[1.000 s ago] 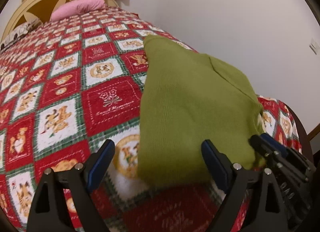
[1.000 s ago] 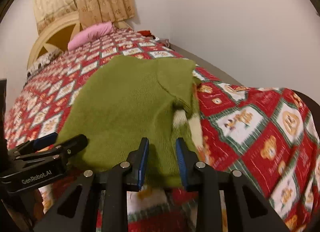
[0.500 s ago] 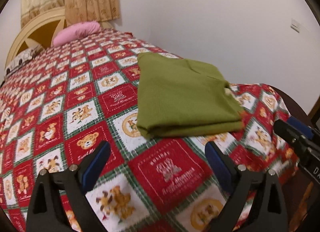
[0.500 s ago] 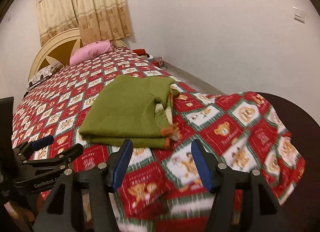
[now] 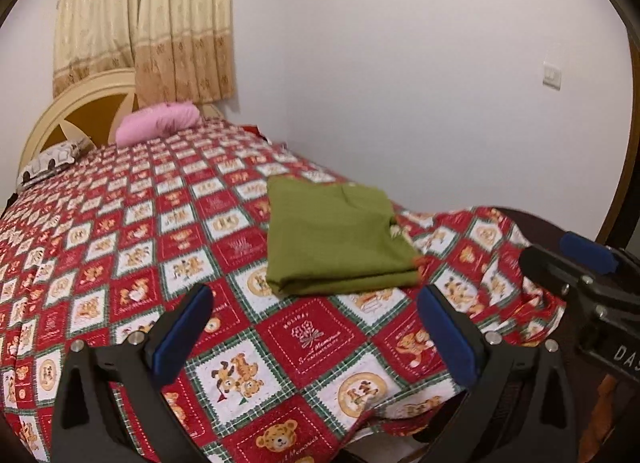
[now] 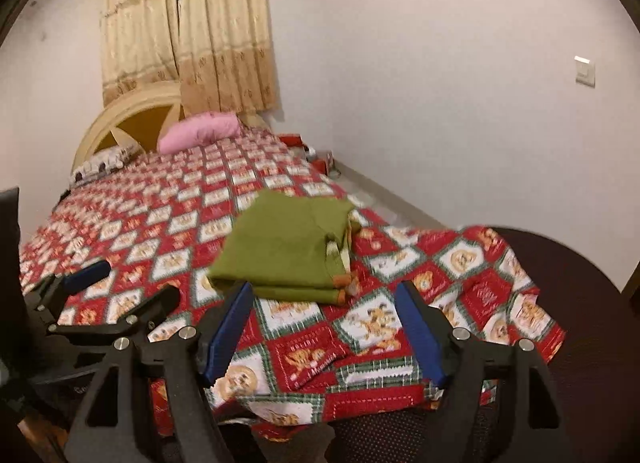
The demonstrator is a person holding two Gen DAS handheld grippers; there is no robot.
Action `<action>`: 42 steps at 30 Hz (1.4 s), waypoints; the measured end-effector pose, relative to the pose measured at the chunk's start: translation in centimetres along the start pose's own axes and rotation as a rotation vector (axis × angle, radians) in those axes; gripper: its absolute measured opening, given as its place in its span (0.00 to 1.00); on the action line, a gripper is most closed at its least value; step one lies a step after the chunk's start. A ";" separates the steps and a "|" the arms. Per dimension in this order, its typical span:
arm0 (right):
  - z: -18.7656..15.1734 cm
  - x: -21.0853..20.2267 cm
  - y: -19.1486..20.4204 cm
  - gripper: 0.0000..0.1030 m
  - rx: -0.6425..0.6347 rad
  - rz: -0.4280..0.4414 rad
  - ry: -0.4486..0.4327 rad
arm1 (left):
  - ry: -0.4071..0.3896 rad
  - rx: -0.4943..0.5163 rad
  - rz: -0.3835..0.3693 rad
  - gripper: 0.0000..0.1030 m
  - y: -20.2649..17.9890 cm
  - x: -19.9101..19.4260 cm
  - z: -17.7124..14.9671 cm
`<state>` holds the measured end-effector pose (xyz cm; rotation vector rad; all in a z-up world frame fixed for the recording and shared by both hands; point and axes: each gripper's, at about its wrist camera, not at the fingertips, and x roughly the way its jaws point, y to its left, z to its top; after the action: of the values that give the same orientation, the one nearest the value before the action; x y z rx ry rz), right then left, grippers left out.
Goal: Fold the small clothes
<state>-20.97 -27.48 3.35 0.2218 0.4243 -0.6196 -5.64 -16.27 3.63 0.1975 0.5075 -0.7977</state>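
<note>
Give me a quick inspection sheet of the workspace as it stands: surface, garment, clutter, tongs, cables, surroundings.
Surface: bed with red patchwork bedspread, draped over the near corner.
Job's things: green sweater folded into a flat rectangle, lying near the bed's right edge; nothing gripping it.
Clutter: pink pillow and patterned pillow at the headboard; small red items on the floor by the wall.
Grippers: left tongs open, empty; right tongs open, empty; both clear of the sweater.
Cables: nothing seen.
Surroundings: white wall, curtains, wall switch.
</note>
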 end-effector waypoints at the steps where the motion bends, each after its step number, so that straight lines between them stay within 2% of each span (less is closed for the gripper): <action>1: 0.3 -0.5 0.1 0.72 0.001 0.003 -0.020 | -0.014 -0.006 -0.002 1.00 0.0 -0.6 0.1; 5: 1.0 -3.4 0.8 0.73 -0.020 -0.011 -0.134 | -0.078 -0.033 0.014 1.00 0.6 -2.5 0.7; 9: 1.4 -6.0 1.0 0.90 -0.013 -0.037 -0.254 | -0.122 -0.056 0.016 1.00 1.1 -3.9 1.3; 12: 1.6 -7.1 1.1 0.90 -0.016 -0.054 -0.309 | -0.150 -0.057 0.041 1.00 1.1 -4.6 1.5; 21: 1.7 -7.3 0.7 0.90 -0.003 -0.057 -0.301 | -0.170 -0.003 0.061 1.00 0.0 -5.3 1.4; 42: 1.5 -6.3 0.5 0.90 0.009 -0.053 -0.274 | -0.152 0.003 0.068 1.00 -0.1 -5.1 1.2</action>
<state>-24.77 -24.31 7.49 0.1317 0.1639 -0.6934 -8.25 -13.57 7.28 0.1546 0.3549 -0.7410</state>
